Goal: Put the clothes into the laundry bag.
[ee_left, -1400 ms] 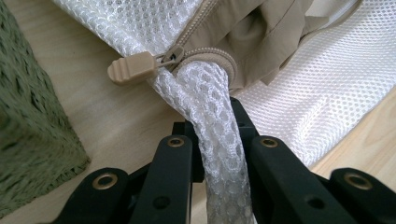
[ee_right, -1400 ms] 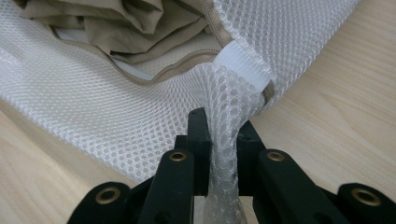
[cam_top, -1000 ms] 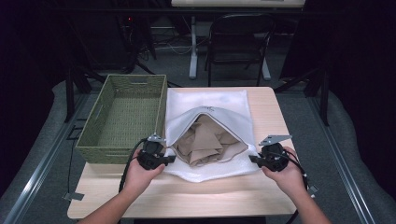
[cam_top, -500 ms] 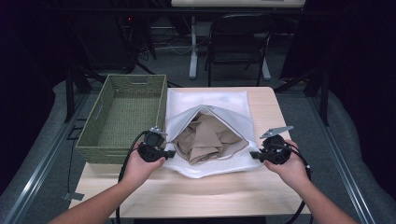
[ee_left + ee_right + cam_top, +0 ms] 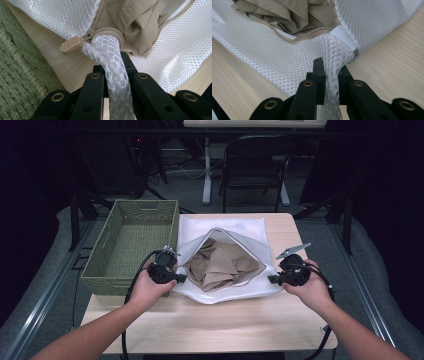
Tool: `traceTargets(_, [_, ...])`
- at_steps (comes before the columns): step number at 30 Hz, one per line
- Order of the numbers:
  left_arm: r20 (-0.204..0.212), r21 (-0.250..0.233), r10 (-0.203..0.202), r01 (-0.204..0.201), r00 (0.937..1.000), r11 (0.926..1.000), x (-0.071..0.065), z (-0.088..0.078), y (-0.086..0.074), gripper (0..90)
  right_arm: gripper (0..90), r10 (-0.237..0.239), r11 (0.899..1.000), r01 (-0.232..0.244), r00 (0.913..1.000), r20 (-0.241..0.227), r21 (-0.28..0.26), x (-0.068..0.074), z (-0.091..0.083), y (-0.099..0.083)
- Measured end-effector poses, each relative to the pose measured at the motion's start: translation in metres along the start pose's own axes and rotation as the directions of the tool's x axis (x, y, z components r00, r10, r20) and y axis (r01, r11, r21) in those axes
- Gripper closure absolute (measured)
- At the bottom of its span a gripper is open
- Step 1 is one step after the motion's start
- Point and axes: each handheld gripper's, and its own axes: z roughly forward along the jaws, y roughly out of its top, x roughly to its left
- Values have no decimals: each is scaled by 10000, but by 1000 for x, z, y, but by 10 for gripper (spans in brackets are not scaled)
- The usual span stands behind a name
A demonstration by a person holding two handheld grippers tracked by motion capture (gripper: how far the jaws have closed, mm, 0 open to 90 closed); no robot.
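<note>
A green woven basket (image 5: 131, 245) stands at the left of the wooden table (image 5: 210, 325), just beside a white mesh laundry bag (image 5: 235, 287) that lies at the table's middle with its zipped mouth agape over crumpled tan clothing (image 5: 220, 265). The left gripper (image 5: 181, 278) has its jaws clamped on a bunched fold of mesh at the bag's left corner, next to the tan zipper pull (image 5: 71, 45). The right gripper (image 5: 270, 280) pinches the mesh at the bag's right corner, jaws likewise closed tight.
</note>
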Motion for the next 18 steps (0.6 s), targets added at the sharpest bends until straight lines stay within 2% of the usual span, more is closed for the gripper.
traceTargets(8, [-258,176,193,-189,9995,9997,1,-4,15,844,821,-180,9998,180,9998,28,51,0,-2,14])
traceTargets(18, [-452,214,-6,16,9990,9998,7,-11,25,842,821,-184,9997,181,9996,215,159,-1,-9,30])
